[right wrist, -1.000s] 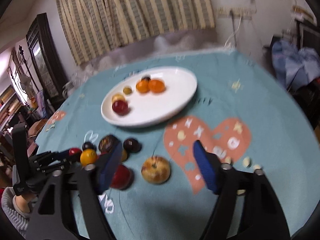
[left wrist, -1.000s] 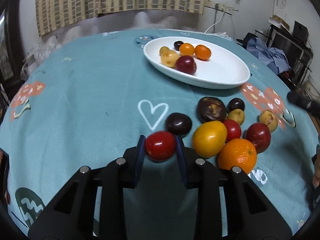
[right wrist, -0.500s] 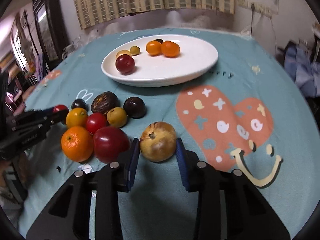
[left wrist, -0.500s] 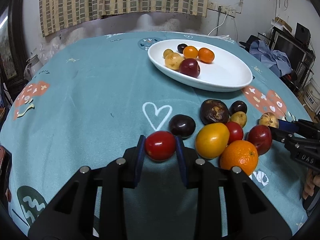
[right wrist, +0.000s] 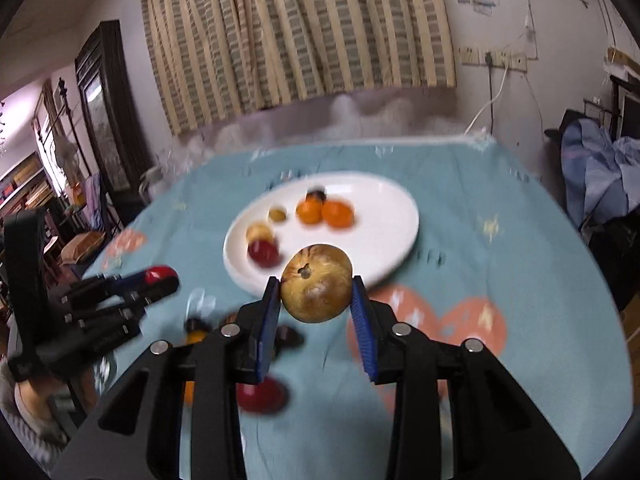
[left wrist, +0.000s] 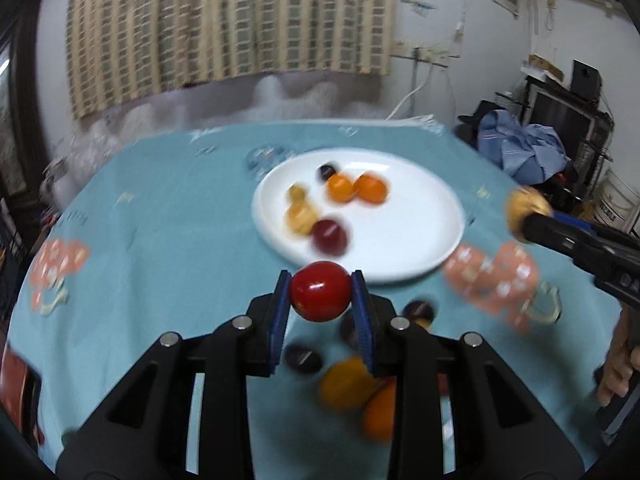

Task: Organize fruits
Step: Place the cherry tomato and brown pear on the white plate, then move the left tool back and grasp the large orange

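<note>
Left tongs (left wrist: 321,297) are seen pressed onto a red tomato (left wrist: 320,297), held clear of the teal-clothed counter (left wrist: 160,240) just short of the near rim of the white plate (left wrist: 420,208); the blue pads (left wrist: 280,312) are set on opposite sides at its widest girth. The skin is noted as glossy and taut, so it is judged light, slippery and easily bruised; a gentle squeeze across the middle is advised. On the plate, two orange fruits (left wrist: 356,188), a dark red fruit (left wrist: 329,234), yellowish ones (left wrist: 300,216) and a small dark one (left wrist: 326,171) are recorded, all blurred. Loose fruits (left wrist: 348,384) are left on the counter beneath the tongs. Further right, the right tongs (right wrist: 316,294) are seen closed on a brownish-yellow round fruit (right wrist: 317,288), stem pit facing the camera, raised before the plate's near edge (right wrist: 320,286). Its skin is matt and russeted, so better friction is expected; it is judged firmer and heavier than the tomato, and best held across its broad middle. Both fruits are judged ready for lowering onto bare plate surface, where rolling against the others is a risk.
</note>
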